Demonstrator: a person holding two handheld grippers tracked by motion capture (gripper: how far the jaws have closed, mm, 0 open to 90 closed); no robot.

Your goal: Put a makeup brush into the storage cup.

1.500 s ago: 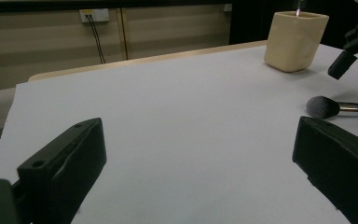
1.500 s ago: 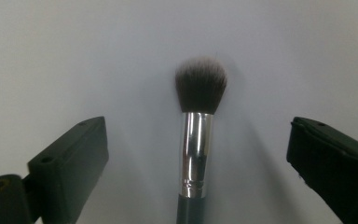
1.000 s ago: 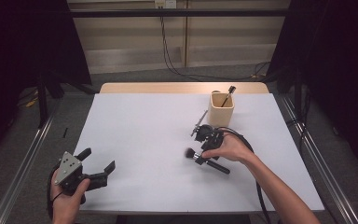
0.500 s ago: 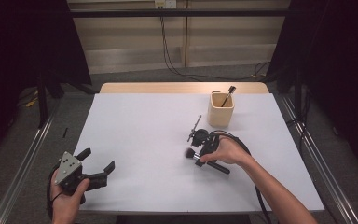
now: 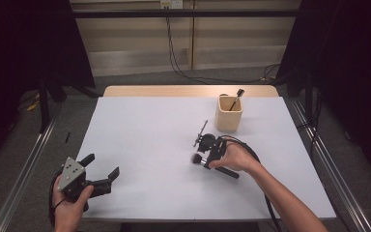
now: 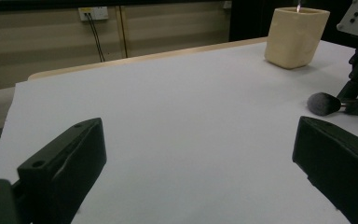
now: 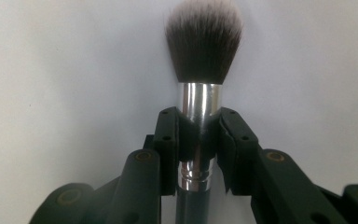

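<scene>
My right tool (image 7: 198, 135), jaws just closing, clamps the silver ferrule of a makeup brush (image 7: 202, 56) lying on the white surface (image 5: 145, 130). My left tool (image 5: 100, 170) hovers released, well apart.

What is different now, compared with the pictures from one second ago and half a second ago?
The right gripper has just been closing its jaws on the makeup brush; their pads now press on its silver collar. The hand drifted slightly away from the cup. The left gripper stayed open in the same place, and the cup with its brush and the thin brush did not move.
</scene>
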